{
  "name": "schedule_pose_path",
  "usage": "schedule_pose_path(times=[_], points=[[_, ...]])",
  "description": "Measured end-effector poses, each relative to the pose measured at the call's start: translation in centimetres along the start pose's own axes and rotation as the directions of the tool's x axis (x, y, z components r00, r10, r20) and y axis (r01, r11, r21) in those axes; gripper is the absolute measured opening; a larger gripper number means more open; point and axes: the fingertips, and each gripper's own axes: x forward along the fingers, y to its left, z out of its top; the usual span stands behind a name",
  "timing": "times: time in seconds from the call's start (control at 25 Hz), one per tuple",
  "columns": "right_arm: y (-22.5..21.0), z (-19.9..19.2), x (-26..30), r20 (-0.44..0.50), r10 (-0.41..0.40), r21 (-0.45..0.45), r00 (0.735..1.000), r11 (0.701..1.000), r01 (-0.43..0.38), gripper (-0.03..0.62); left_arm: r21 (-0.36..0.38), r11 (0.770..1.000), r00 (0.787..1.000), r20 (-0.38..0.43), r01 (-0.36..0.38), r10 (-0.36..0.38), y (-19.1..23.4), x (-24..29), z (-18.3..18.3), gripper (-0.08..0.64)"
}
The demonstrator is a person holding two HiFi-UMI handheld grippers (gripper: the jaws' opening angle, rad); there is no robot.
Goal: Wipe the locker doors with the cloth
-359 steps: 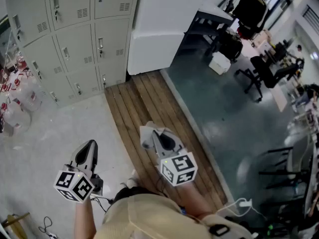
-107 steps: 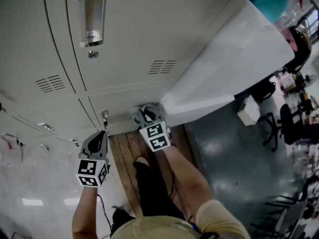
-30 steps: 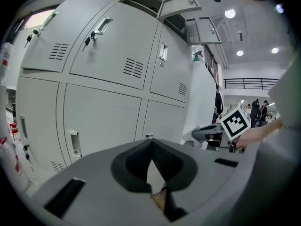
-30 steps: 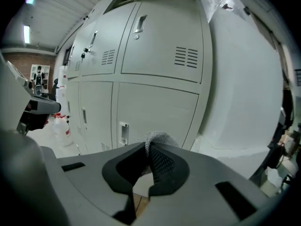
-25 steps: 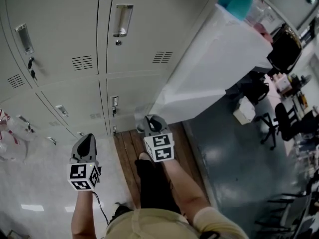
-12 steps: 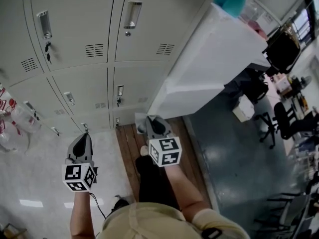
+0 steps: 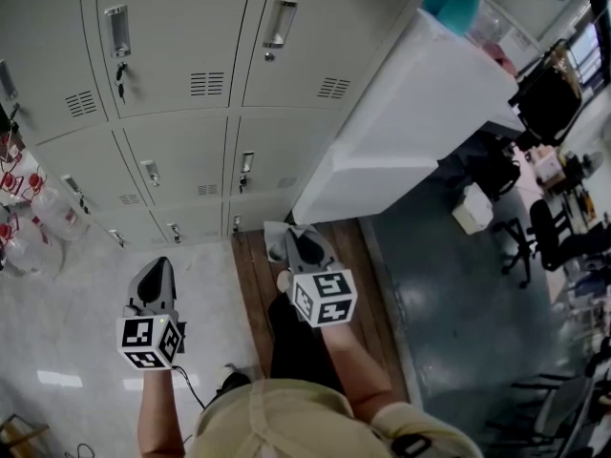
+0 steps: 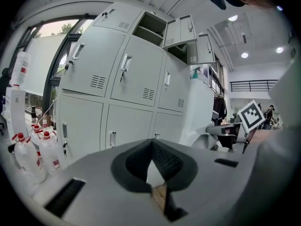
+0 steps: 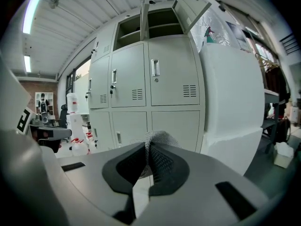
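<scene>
The pale grey locker doors [image 7: 191,93] fill the top of the head view, and both grippers hang well short of them. My right gripper [image 7: 302,242] is shut on a small whitish mesh cloth [image 7: 277,240] above the wooden floor strip. In the right gripper view the cloth [image 9: 160,137] bulges out between the closed jaws, with the lockers [image 9: 155,88] some way ahead. My left gripper [image 7: 159,267] is lower left, shut with nothing in it. In the left gripper view the left gripper [image 8: 151,144] points at the lower locker doors [image 8: 117,126].
A large white covered block [image 7: 410,122] stands against the lockers' right side. Water bottles [image 7: 38,227] stand on the floor at the left, also seen as bottles [image 8: 33,154]. Upper locker doors [image 9: 188,4] hang open. Office chairs [image 7: 544,227] stand to the right.
The lockers have drawn back in the view and more of the lower doors and floor shows. Both grippers have come away from the doors and down slightly; the cloth stays in the right gripper.
</scene>
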Motion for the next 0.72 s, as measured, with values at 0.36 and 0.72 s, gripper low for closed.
schedule_pose_path(times=[0.36,0.72], points=[[3.2,0.2,-1.7,0.008,0.033,0.004,0.999,0.999,-0.033,0.005,-0.001,0.999,0.999,-0.006,-0.042,0.042,2.1,-3.1,-0.1,-0.005],[4.7,2.3,-2.1,0.048,0.051,0.004,0.998,0.999,-0.051,0.005,-0.013,0.998,0.998,0.012,-0.065,0.065,3.6,-4.8,0.9,-0.006]])
